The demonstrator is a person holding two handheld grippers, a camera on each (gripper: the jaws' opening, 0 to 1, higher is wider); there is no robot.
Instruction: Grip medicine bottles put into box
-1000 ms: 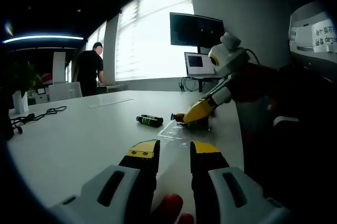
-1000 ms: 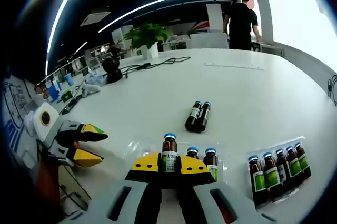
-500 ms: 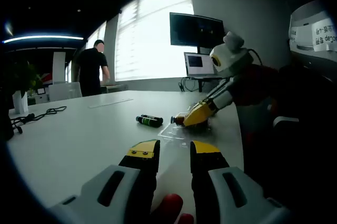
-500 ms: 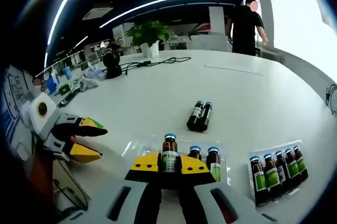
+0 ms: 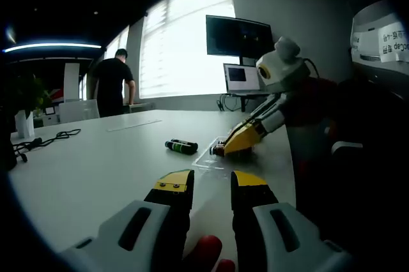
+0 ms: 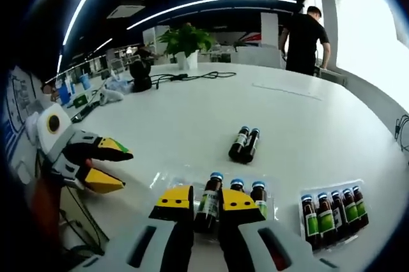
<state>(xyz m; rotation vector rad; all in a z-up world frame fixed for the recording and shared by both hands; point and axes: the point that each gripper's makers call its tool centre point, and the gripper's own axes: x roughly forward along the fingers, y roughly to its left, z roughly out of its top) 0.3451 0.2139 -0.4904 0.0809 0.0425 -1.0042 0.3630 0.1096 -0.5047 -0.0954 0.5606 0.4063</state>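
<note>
My right gripper (image 6: 206, 199) is shut on a brown medicine bottle (image 6: 208, 196) with a blue cap, tilted to the right. It hangs over a clear plastic box (image 6: 171, 182) in which two like bottles (image 6: 248, 190) stand. In the left gripper view the same gripper (image 5: 246, 136) comes in from the right, over the clear box (image 5: 211, 158). Two more bottles (image 6: 245, 144) lie side by side on the white table (image 6: 192, 115). My left gripper (image 5: 211, 181) is open and holds nothing, low over the table and short of the box.
A second clear tray (image 6: 332, 211) with several upright bottles stands at the right. A potted plant (image 6: 185, 41), cables and a dark object (image 6: 137, 74) sit at the far side. A person (image 6: 305, 32) stands by the window. A monitor (image 5: 238, 36) and a laptop (image 5: 241, 79) stand beyond the table.
The bottle in my right gripper has gone from upright to tilted and sits lower over the clear box. The person in the background has shifted. My left gripper stays put.
</note>
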